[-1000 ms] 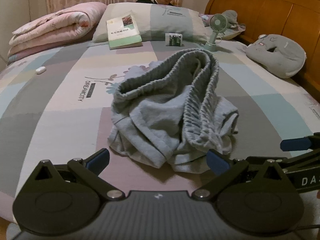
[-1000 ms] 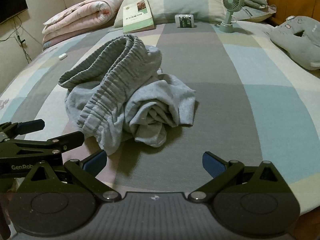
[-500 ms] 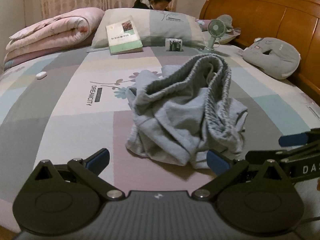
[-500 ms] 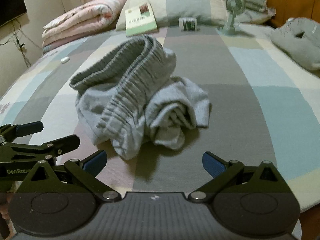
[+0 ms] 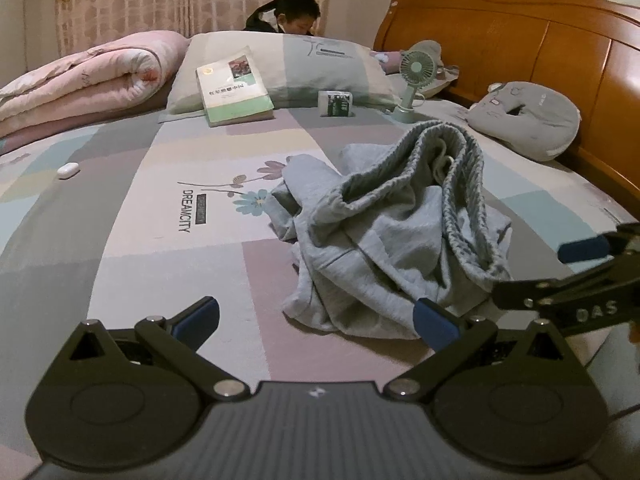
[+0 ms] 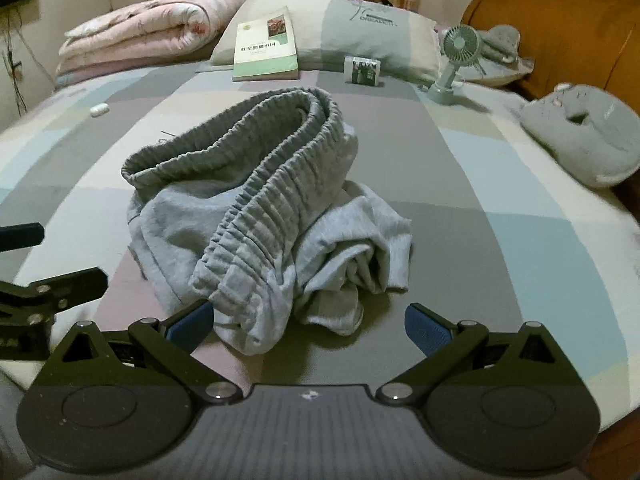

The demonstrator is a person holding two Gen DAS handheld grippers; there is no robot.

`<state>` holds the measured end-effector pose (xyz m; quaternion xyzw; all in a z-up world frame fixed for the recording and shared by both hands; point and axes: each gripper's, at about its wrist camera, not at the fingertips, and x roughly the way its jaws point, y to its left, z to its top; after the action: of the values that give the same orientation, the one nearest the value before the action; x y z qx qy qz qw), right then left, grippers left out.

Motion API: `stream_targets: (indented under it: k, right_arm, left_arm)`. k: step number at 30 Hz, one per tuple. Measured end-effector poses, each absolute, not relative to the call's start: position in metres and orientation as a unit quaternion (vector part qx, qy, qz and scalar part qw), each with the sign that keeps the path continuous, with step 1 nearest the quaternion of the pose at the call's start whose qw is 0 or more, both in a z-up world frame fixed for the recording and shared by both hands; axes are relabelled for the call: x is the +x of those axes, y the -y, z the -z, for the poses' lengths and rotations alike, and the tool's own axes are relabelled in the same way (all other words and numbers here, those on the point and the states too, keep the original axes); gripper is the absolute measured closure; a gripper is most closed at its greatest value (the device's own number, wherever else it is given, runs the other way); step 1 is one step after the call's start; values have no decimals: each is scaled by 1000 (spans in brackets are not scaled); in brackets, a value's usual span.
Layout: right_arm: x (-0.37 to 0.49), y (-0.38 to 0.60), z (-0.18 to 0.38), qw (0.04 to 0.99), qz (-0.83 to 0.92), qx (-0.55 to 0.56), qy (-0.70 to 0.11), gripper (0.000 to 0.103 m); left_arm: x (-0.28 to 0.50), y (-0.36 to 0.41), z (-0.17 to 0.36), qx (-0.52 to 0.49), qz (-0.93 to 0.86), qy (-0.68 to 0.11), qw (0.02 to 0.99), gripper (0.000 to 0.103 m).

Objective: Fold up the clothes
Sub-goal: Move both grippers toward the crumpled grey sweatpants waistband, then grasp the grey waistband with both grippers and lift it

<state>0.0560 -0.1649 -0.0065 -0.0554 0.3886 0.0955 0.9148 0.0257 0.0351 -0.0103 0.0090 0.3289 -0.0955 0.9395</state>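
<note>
Both claws are spread wide and hold nothing: the left gripper (image 5: 316, 318) and the right gripper (image 6: 306, 322) are low over the near edge of the bed (image 5: 120, 240). Just beyond them the grey trousers (image 6: 264, 224) lie crumpled in a heap on the bedsheet, the ribbed waistband on top. Farther away a book (image 5: 234, 88) leans on a pillow (image 5: 320, 64), with a small fan (image 5: 416, 80) to the right.

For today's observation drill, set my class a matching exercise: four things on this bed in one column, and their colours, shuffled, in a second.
Things:
1. trousers
2. quilt
3. fan
4. gripper pads

Colours:
A. pink
B. blue
C. grey
D. pale green

Pairs: 1-C, 2-A, 3-D, 4-B
</note>
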Motion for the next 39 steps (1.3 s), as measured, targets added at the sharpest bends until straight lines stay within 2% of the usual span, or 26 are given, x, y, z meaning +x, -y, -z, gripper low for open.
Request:
stream_targets:
  k: [12, 22, 28, 32, 34, 39]
  right_arm:
    - [46, 153, 14, 916, -132, -86, -369, 1]
    - [43, 163, 16, 911, -167, -89, -365, 14]
    - [43, 169, 11, 915, -175, -91, -351, 17]
    - [42, 172, 8, 917, -182, -82, -347, 23]
    - [42, 174, 7, 917, -183, -81, -345, 25]
    - [40, 171, 12, 915, -194, -92, -341, 30]
  left_arm:
    - [28, -40, 15, 27, 84, -329, 940, 1]
    - [37, -22, 11, 51, 79, -332, 938, 1]
    - [42, -14, 6, 69, 70, -328, 939, 1]
    - [46, -14, 2, 84, 68, -316, 942, 7]
    - [51, -17, -1, 97, 64, -306, 945, 18]
    - [68, -15, 3, 141, 87, -295, 941, 32]
